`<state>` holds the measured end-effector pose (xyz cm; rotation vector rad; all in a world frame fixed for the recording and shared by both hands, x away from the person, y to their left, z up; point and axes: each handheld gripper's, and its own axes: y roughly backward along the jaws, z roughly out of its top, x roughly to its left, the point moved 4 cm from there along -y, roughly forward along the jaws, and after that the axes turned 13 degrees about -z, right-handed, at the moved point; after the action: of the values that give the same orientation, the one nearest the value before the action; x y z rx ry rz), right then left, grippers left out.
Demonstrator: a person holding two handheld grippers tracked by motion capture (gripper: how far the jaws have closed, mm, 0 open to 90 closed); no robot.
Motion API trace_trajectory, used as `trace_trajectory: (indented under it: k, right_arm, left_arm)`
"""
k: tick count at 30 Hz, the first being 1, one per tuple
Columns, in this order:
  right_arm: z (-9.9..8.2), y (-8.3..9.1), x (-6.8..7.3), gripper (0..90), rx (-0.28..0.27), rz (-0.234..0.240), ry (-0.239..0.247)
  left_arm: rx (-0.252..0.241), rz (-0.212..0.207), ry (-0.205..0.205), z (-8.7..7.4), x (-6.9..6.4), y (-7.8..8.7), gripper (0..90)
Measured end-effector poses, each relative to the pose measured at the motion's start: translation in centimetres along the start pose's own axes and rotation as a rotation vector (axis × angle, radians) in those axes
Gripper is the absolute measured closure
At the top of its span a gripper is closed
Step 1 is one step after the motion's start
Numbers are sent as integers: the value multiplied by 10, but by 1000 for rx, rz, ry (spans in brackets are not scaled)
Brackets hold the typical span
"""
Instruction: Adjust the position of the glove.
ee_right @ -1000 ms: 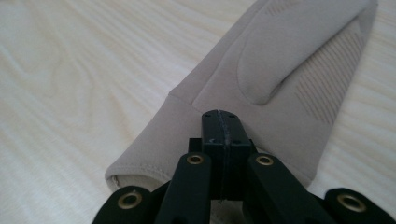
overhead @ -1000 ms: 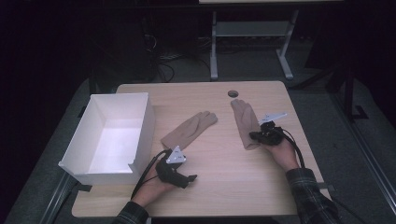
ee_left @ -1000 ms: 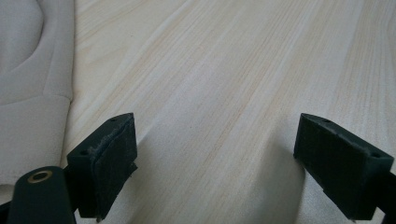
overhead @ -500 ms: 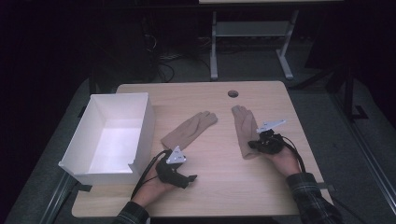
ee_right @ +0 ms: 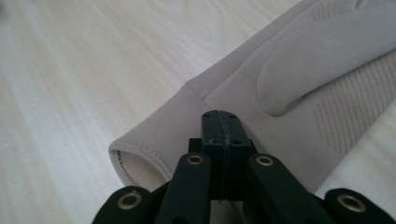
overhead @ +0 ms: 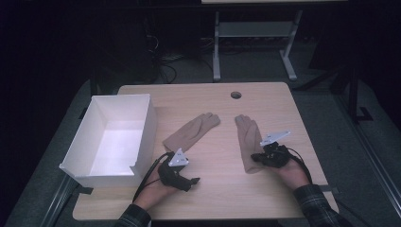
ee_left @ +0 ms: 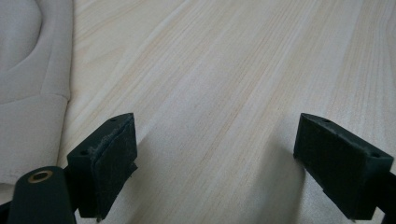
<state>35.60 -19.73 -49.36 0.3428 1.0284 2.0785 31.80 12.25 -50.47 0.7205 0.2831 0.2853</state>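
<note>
Two beige gloves lie flat on the wooden table (overhead: 222, 208). The right glove (overhead: 247, 135) (ee_right: 303, 70) points its fingers away from me, and my right gripper (overhead: 254, 158) (ee_right: 221, 116) is shut on its cuff, jaws pressed together over the fabric near the hem. The left glove (overhead: 191, 131) (ee_left: 28, 70) lies slanted, its cuff toward the white box. Just in front of that cuff my left gripper (overhead: 193, 181) (ee_left: 215, 140) rests low over bare wood, open wide with nothing between its jaws.
An open, empty white box (overhead: 147, 124) stands along the table's left side. A round cable hole (overhead: 236, 94) sits near the far edge. A metal stand (overhead: 255, 35) and cables are on the dark floor behind the table.
My right gripper has drawn back toward the near edge and the right glove has slid with it. The left gripper and left glove have stayed put.
</note>
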Motion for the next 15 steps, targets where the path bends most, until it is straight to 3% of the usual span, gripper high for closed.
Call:
trace_trajectory:
  k: [15]
  right_arm:
    - [-15, 17, 19, 897, 18, 51, 22]
  left_arm:
    - [-1, 1, -2, 0, -1, -1, 127]
